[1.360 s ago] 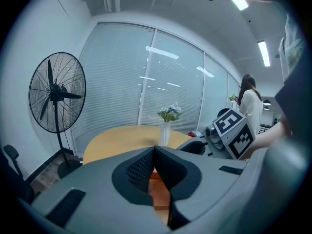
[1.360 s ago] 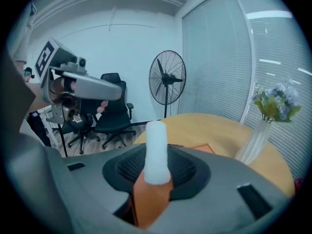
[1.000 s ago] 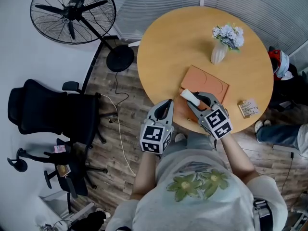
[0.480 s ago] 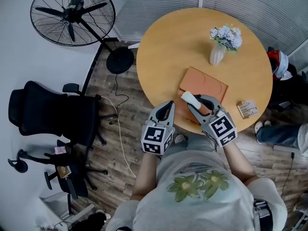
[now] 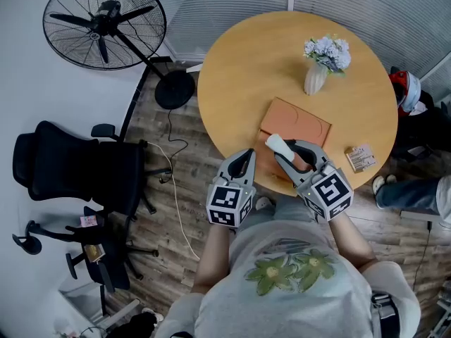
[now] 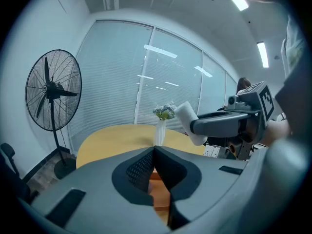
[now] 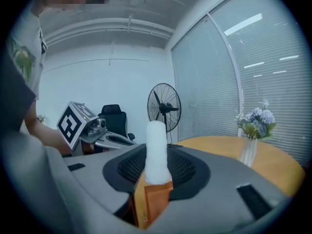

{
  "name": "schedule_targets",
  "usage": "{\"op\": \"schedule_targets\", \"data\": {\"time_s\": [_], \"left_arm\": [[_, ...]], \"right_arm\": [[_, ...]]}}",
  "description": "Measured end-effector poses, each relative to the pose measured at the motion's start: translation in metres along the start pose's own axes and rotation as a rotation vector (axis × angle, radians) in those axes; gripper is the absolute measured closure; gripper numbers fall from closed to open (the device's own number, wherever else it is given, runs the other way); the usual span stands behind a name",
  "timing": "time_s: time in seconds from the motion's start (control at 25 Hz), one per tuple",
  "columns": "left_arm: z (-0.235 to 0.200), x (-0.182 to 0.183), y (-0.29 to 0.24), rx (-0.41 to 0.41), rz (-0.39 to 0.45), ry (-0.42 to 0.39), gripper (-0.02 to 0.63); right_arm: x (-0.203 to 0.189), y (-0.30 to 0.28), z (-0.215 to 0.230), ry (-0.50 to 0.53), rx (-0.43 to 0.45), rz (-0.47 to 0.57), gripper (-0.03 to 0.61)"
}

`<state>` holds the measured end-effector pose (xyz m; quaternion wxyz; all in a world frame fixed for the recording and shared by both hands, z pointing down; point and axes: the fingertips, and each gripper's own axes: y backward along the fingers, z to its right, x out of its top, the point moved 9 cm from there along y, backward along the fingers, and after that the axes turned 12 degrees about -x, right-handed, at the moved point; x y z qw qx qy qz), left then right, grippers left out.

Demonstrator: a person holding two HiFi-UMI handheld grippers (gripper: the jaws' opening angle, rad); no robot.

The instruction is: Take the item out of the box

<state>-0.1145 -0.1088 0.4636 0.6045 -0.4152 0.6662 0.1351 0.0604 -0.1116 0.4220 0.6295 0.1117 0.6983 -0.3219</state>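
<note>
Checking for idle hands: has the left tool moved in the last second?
No. The left tool still hovers just off the table's near edge.

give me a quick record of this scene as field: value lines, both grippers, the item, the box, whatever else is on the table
setting: round wooden table, floor fan and black office chair beside it
box: flat orange box, lying by the table's near edge
item: white roll, sticking out past the right jaws, over the box's near end
right hand-held gripper: shut on the white roll
left hand-held gripper: jaws together, nothing between them, left of the box
also on table: vase of flowers, small packet
</note>
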Motion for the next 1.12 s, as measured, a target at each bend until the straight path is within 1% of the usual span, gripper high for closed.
{"op": "schedule_targets", "data": {"time_s": [0.32, 1.12], "left_arm": [[0.005, 0.003, -0.003, -0.009, -0.001, -0.002, 0.612], [0.028, 0.005, -0.003, -0.03, 0.002, -0.021, 0.612]], "right_arm": [[0.005, 0.009, 0.002, -0.001, -0.003, 0.011, 0.442], [0.004, 0.034, 0.001, 0.012, -0.014, 0.019, 0.442]]}}
